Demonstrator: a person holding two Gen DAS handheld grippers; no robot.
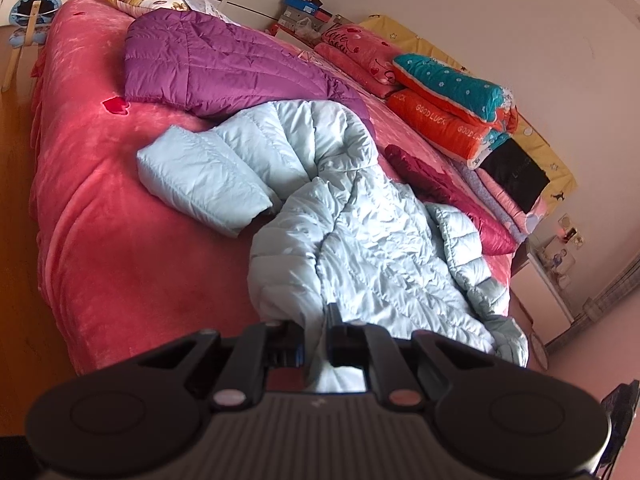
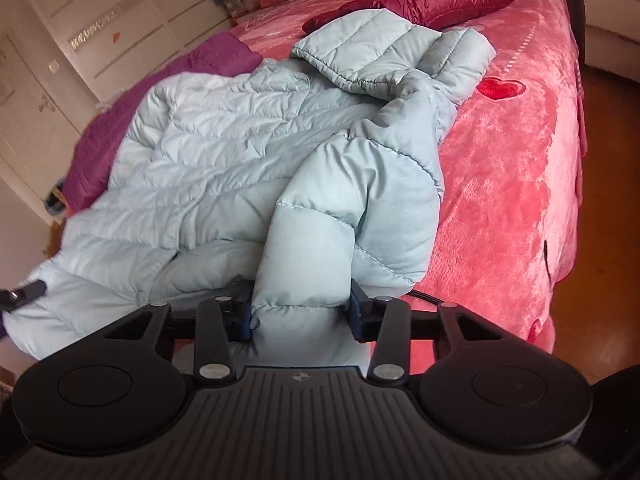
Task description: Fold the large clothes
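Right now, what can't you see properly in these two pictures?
- Left gripper fingertips: in the left view, folds of the blue jacket bury them.
- Jacket hem: both views, cut off behind the gripper bodies.
- Purple jacket: right view shows only a strip; the blue jacket covers the rest.
- Sleeve cuff: right view, hidden below the right gripper.
- Boxes: left view, labels too small.

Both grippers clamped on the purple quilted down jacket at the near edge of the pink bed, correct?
Wrong jacket. Both grippers are clamped on the pale blue quilted down jacket: the left gripper pinches its hem in the left wrist view, the right gripper squeezes a sleeve in the right wrist view. The purple quilted down jacket lies untouched behind.
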